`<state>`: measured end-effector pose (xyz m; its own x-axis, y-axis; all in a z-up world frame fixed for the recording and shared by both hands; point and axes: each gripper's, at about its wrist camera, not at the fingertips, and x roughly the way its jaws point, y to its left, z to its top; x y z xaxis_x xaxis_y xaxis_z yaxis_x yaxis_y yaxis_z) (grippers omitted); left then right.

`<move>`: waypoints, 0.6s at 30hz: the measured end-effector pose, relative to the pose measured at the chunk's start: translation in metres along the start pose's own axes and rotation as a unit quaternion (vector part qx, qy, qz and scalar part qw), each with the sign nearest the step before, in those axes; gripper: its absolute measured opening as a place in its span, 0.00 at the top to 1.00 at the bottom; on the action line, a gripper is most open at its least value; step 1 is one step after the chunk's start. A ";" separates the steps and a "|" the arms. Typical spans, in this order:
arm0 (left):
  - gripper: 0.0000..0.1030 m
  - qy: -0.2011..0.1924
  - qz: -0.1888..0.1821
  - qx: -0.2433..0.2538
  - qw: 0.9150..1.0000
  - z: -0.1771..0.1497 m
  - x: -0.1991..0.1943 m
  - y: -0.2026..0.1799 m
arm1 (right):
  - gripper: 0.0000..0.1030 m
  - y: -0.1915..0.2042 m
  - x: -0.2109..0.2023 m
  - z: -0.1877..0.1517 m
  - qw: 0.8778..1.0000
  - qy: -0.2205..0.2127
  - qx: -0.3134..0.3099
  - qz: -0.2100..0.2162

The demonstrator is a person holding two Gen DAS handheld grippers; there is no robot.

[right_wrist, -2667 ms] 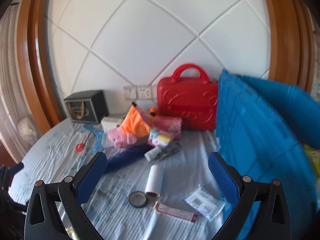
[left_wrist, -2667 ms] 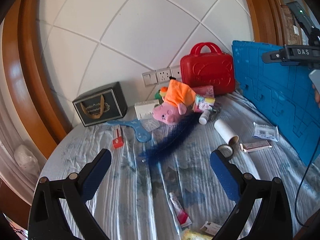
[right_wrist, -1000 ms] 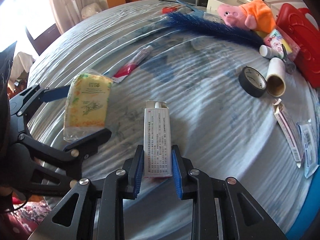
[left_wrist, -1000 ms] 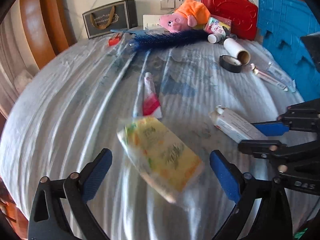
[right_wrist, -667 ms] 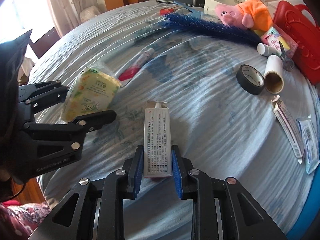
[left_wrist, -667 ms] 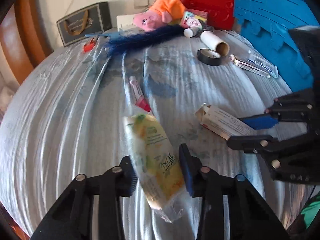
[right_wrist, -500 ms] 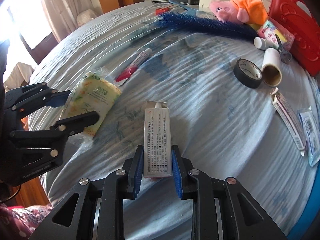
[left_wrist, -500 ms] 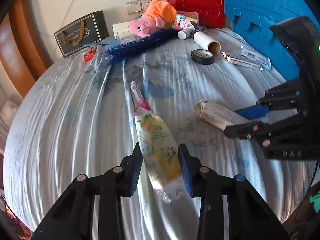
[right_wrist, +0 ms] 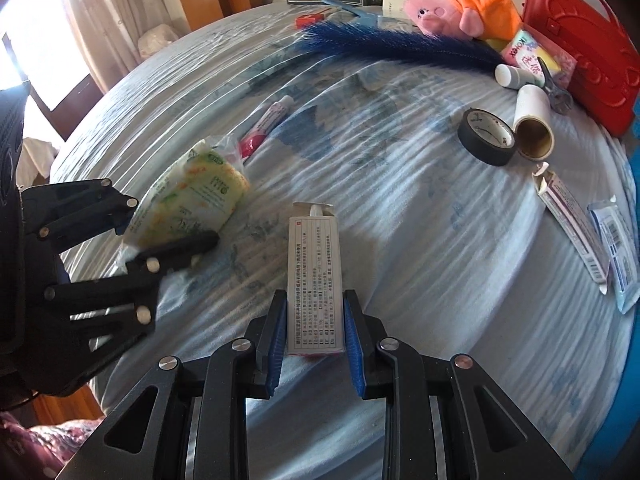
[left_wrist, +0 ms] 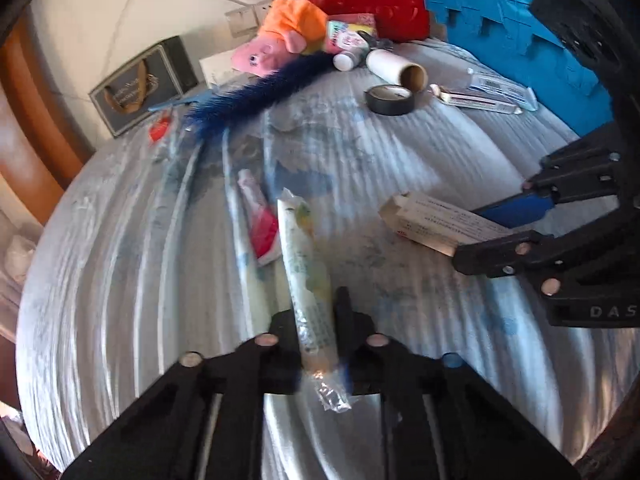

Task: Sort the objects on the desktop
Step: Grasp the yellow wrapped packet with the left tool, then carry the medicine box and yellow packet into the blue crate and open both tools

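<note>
My left gripper (left_wrist: 316,320) is shut on a yellow-green plastic packet (left_wrist: 306,272), held edge-on above the blue-patterned tablecloth (left_wrist: 120,248). The packet also shows in the right wrist view (right_wrist: 192,196), in the left gripper (right_wrist: 164,226). My right gripper (right_wrist: 316,316) is shut on a white printed carton box (right_wrist: 315,268). That box (left_wrist: 432,222) also shows at the right of the left wrist view, in the right gripper (left_wrist: 516,224).
On the cloth lie a red-white tube (right_wrist: 266,126), a black tape roll (right_wrist: 486,136), a white cardboard roll (right_wrist: 532,128), a blue feathery brush (right_wrist: 396,46), a pink plush pig (right_wrist: 460,8), a red case (right_wrist: 580,44) and flat packets (right_wrist: 580,232). A blue panel (left_wrist: 500,12) stands right.
Both grippers came down from the wall view to the table and closed, the left on the packet, the right on the box. The packet has since turned edge-on and lifted.
</note>
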<state>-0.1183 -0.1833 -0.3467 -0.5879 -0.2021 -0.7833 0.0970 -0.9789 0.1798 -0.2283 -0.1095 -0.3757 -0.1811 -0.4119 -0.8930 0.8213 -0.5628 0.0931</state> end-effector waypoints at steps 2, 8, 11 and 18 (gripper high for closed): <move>0.91 0.002 -0.006 0.003 1.000 0.000 0.000 0.003 | 0.74 0.000 0.000 -0.001 1.000 -0.002 0.006 -0.003; 0.93 -0.021 -0.007 0.009 1.000 0.008 -0.017 0.014 | 0.75 0.002 -0.009 -0.002 0.999 -0.013 0.032 -0.007; 0.93 -0.038 -0.012 0.020 0.999 0.021 -0.033 0.022 | 0.75 0.008 -0.029 0.004 0.999 -0.031 0.036 -0.009; 0.93 -0.109 -0.021 0.055 0.992 0.078 -0.076 0.039 | 0.75 0.010 -0.105 0.032 0.990 -0.107 0.082 -0.038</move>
<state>-0.1328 -0.2036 -0.2333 -0.7500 -0.1386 -0.6468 -0.0124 -0.9747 0.2233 -0.2184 -0.0950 -0.2665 -0.3640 -0.4954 -0.7887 0.7047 -0.7002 0.1145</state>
